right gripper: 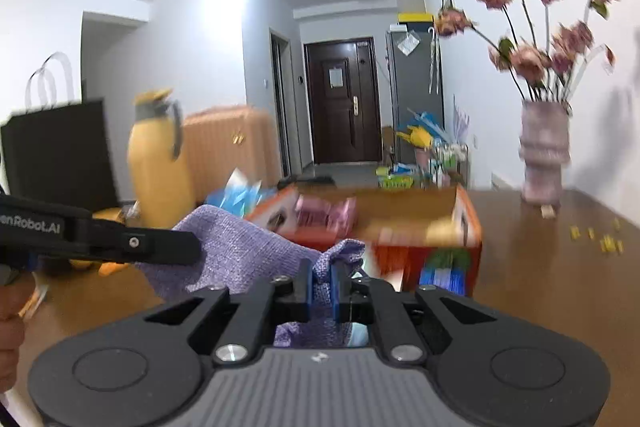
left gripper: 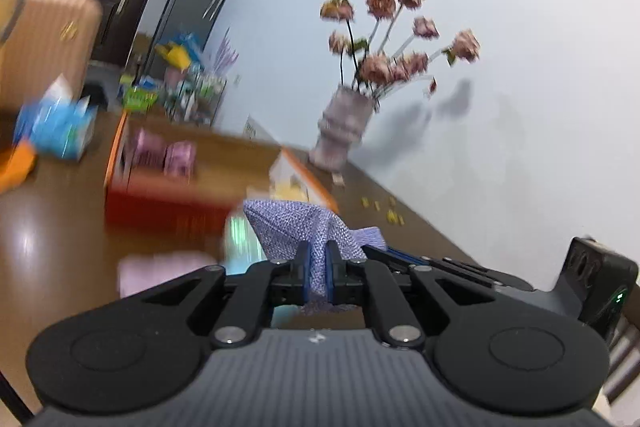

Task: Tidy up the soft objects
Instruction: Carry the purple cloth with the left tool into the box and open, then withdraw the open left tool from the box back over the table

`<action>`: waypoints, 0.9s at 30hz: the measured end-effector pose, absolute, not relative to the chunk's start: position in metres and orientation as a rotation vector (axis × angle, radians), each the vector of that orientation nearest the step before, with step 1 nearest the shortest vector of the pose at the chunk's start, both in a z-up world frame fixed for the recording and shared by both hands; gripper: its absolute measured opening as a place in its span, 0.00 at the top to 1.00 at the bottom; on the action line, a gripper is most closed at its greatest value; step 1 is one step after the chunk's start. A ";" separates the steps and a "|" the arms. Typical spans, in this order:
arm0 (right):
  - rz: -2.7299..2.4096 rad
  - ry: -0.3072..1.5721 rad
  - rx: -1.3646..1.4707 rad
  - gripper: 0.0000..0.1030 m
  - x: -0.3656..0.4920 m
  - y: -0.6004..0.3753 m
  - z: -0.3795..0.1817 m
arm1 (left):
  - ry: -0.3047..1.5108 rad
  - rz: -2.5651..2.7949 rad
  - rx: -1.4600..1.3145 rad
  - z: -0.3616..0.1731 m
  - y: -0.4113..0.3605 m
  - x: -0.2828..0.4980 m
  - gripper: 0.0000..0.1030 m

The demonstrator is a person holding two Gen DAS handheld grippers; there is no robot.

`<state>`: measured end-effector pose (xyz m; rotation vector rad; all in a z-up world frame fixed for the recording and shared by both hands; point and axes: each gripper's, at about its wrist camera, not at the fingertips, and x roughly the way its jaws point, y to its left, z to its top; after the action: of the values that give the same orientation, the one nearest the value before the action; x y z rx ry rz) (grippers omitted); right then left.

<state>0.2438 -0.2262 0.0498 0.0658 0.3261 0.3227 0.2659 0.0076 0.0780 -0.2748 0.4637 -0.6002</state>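
A purple knitted cloth [left gripper: 292, 223] is held between both grippers above the brown table. My left gripper [left gripper: 318, 259] is shut on one part of it. My right gripper [right gripper: 322, 281] is shut on another part of the same cloth [right gripper: 244, 251], which stretches left to the left gripper's fingers [right gripper: 160, 247]. An open orange cardboard box [right gripper: 464, 223] stands just beyond, with pink soft items [right gripper: 328, 213] inside; it also shows in the left wrist view [left gripper: 160, 203]. A pale pink cloth [left gripper: 160, 271] lies blurred on the table at the left.
A vase of dried pink flowers [right gripper: 544, 155] stands by the white wall on the right. A yellow bottle [right gripper: 160, 163], a black bag [right gripper: 60, 151] and a blue tissue pack [left gripper: 56, 131] sit at the left. Small yellow bits [right gripper: 600, 239] lie on the table [right gripper: 560, 287].
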 end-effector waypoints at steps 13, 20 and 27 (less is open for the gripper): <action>0.184 0.633 -0.042 0.92 0.577 -0.264 0.047 | 0.782 -0.479 -0.159 0.044 -0.090 0.588 0.92; 0.114 0.710 -0.174 0.83 0.624 -0.252 0.010 | 0.846 -0.442 -0.129 0.008 -0.098 0.622 0.64; 0.117 0.636 -0.085 0.70 0.598 -0.277 0.050 | 0.745 -0.439 -0.070 0.063 -0.069 0.585 0.55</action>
<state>0.5975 -0.2770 0.0501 -0.0850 0.6358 0.1172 0.5850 -0.0689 0.0635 -0.0704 0.7448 -0.4392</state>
